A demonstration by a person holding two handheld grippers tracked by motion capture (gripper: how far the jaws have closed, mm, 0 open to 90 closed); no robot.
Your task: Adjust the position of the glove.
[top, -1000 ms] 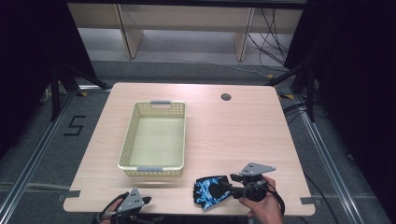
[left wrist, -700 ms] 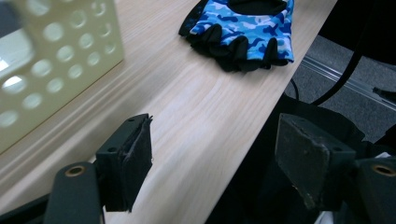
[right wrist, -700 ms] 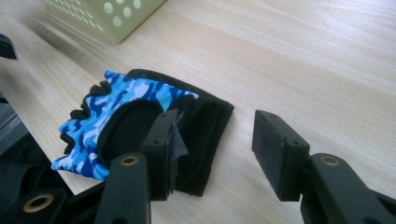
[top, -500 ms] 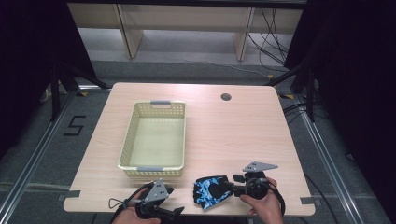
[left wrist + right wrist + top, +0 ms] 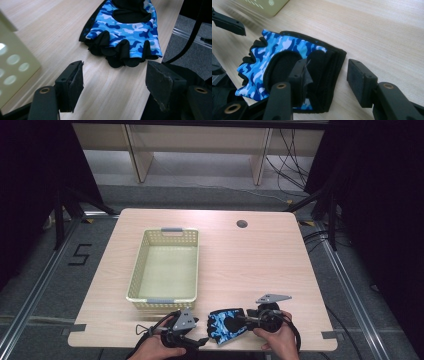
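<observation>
The glove (image 5: 226,325) is a fingerless one in blue, light-blue and white camouflage cloth with black trim. It lies flat on the pale wooden table (image 5: 260,265), close to the near edge, just in front of the near right corner of the cream basket (image 5: 165,270) and apart from it. Its short black finger stubs (image 5: 117,50) point toward the person's left; its black wrist cuff (image 5: 329,70) points toward the right. A large oval black opening (image 5: 282,67) shows on the upper face, and a black edge runs along the side. The cloth looks slightly rumpled at the finger stubs, which curl and overlap.
</observation>
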